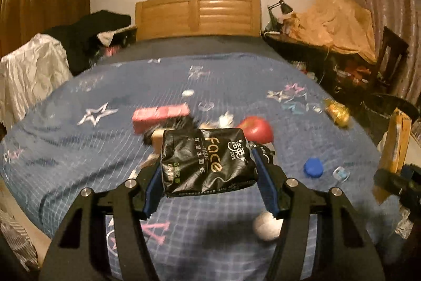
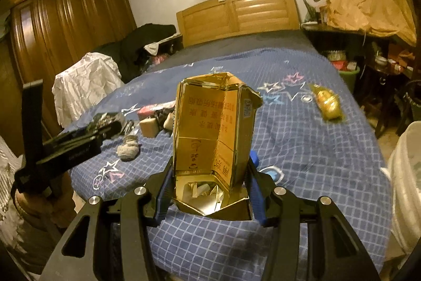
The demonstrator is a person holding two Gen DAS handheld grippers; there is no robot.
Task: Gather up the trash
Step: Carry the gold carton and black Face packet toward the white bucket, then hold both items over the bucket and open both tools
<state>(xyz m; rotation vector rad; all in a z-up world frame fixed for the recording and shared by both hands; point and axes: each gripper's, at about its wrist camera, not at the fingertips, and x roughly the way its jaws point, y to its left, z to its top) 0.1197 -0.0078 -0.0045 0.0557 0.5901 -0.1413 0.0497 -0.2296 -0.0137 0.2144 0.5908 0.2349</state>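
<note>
blue checked bedding with stars (image 1: 79,149) covered the bed under both your grippers, and a wooden headboard (image 1: 197,15) stood at its far end. your right gripper (image 2: 210,181) was clamped on a crushed gold carton (image 2: 213,138), held upright above the cover with its torn open end toward the camera. your left gripper (image 1: 209,175) held a black tissue pack (image 1: 208,162) between its blue pads, clear of the bed. behind that pack lay a pink box (image 1: 160,115), a red apple (image 1: 256,128), a blue cap (image 1: 313,167) and a white crumpled ball (image 1: 265,225).
</note>
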